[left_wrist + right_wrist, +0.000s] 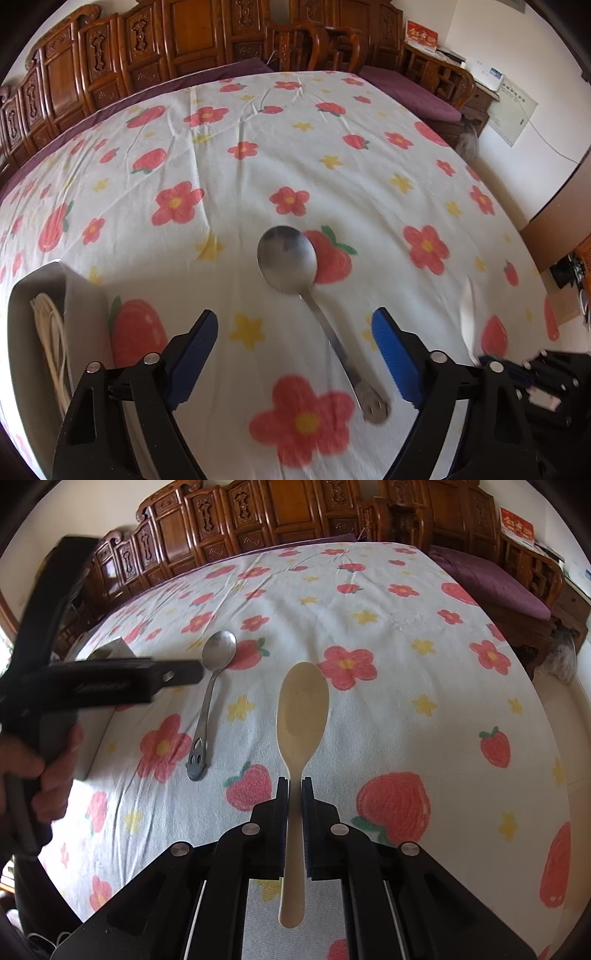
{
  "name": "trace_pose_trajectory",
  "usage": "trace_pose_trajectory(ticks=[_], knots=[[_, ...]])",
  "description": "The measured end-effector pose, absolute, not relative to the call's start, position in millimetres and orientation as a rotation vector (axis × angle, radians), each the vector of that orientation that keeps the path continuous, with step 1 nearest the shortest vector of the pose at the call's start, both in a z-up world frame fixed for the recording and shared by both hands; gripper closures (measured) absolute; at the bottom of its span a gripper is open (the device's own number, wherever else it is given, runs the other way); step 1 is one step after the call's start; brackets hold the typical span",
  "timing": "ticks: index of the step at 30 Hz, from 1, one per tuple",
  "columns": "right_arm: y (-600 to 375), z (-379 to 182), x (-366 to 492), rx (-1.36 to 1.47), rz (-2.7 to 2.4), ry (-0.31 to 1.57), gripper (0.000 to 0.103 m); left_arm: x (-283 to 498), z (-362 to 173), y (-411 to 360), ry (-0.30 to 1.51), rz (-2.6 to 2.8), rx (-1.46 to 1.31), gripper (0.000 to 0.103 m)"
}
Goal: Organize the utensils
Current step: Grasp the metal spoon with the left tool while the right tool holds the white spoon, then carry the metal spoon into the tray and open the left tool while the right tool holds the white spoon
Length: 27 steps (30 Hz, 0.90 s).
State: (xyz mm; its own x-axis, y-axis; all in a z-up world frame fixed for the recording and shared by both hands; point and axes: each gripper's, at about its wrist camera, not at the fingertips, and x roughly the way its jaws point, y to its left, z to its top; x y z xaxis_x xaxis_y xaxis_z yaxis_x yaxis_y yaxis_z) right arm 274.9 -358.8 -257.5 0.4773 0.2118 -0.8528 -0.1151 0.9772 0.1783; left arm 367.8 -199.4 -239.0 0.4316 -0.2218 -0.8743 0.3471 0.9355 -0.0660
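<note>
A metal spoon [295, 266] lies on the flowered cloth, bowl away from me, handle end with a smiley cut-out near me. My left gripper [295, 325] is open above its handle, one blue-padded finger on each side, not touching. The spoon also shows in the right wrist view [214, 672], with the left gripper [177, 674] beside its bowl. My right gripper [294, 786] is shut on the handle of a cream plastic rice spoon [301, 709], held above the cloth, bowl forward. The rice spoon appears blurred at the right in the left wrist view [469, 317].
A grey-white tray [40, 295] with pale chopsticks inside sits at the left on the cloth; its corner shows in the right wrist view [114, 648]. Carved wooden furniture [207, 37] and purple cushions [410, 92] stand beyond the table's far edge.
</note>
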Motion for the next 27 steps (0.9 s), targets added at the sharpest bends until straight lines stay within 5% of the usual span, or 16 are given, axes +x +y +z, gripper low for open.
trace_pose_trajectory(ticks=[7,18,27], knots=[[-363.4,-254.5,274.4,0.126,0.202,1.048,0.095,397.1,-251.3,-199.2,1.071,-0.304,0.116,0.029],[-361.4,-258.2,273.7,0.125,0.209,1.056,0.095,410.6,-260.8,-203.7,1.077,-0.298,0.083,0.08],[-362.5,-260.7,274.2,0.128,0.205,1.063,0.094,406.2,-239.4,-206.3,1.023,-0.333,0.068,0.102]])
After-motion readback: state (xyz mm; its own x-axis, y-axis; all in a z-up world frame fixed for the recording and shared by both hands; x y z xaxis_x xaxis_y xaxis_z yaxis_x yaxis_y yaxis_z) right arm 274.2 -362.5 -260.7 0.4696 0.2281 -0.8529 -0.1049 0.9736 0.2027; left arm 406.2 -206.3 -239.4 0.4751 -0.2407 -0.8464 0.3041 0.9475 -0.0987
